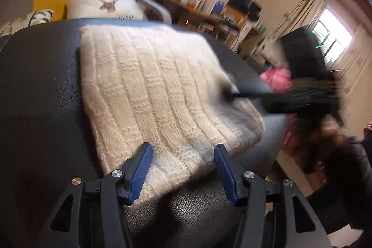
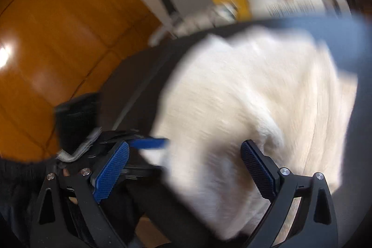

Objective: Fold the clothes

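Cream knit sweater (image 1: 148,94), folded, runs lengthwise ahead of my left hand-held gripper (image 1: 183,172), nearer and straddling its near edge; both it and the right hand-held gripper (image 2: 184,170) gape apart, holding nothing.

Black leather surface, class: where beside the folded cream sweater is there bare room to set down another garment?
On the black leather surface, the widest bare patch lies left of the cream sweater. A narrower strip runs behind it. The right side is crowded: the right hand-held gripper reaches in there.
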Action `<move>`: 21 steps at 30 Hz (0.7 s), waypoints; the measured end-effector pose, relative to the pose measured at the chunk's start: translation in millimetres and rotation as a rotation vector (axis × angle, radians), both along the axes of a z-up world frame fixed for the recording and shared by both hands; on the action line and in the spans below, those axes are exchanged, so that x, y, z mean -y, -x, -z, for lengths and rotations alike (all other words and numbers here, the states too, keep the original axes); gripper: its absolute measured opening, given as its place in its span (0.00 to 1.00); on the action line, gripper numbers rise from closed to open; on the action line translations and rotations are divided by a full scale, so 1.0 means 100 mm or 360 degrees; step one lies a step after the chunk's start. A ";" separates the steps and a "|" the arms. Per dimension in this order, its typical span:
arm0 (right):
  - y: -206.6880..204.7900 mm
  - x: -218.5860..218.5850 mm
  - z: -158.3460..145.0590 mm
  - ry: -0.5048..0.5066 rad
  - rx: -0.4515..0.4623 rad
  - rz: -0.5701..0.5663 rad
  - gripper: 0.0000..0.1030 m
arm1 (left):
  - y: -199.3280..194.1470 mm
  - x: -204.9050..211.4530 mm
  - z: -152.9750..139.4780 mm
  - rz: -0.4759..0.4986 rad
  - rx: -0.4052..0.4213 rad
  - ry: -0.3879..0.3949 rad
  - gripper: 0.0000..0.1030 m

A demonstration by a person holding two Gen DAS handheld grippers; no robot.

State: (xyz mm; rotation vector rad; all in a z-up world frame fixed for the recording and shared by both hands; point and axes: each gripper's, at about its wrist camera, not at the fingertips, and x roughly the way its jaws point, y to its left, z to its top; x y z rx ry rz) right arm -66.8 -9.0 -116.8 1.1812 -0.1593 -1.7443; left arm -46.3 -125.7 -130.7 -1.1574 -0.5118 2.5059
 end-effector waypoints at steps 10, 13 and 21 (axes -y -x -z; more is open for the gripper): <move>-0.01 0.01 -0.25 -0.0021 -0.0125 0.0005 0.95 | 0.29 0.67 -0.39 -0.0273 -0.0122 -0.0127 0.54; 0.22 0.22 -0.38 -0.0078 -0.0279 0.0036 0.95 | 0.59 0.77 -0.50 -0.0312 -0.0125 -0.0051 0.54; 0.50 0.63 0.07 -0.0497 -0.0352 0.0072 0.97 | 1.21 0.57 -0.10 -0.0248 0.0154 0.0257 0.56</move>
